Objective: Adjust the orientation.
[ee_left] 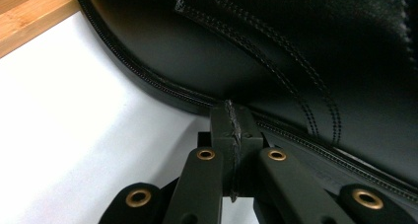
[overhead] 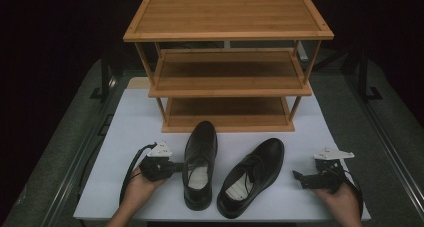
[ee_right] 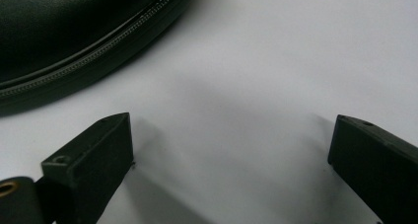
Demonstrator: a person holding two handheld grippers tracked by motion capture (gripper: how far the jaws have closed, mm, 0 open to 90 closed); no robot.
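Nearest the person's edge of the white tabletop (overhead: 130, 122), two hands come in from below, each holding a gripper. On that side the left hand (overhead: 137, 189) holds the left gripper (overhead: 176, 167), jaws pressed together with nothing between them, their tips just against the welt of the left shoe (overhead: 200, 162); the left gripper view shows the closed tips meeting the stitched sole edge of the left shoe (ee_left: 276, 51). Across from it, the right hand (overhead: 342, 199) holds the right gripper (overhead: 299, 178) with its jaws spread wide over bare tabletop, a little apart from the right shoe (overhead: 252, 174), whose sole edge curves past in the right gripper view (ee_right: 64, 31). Both black leather shoes lie side by side, toes pointing away, the right one angled outward. Beyond them stands a three-tier wooden shoe rack (overhead: 227, 17), its shelves bare.
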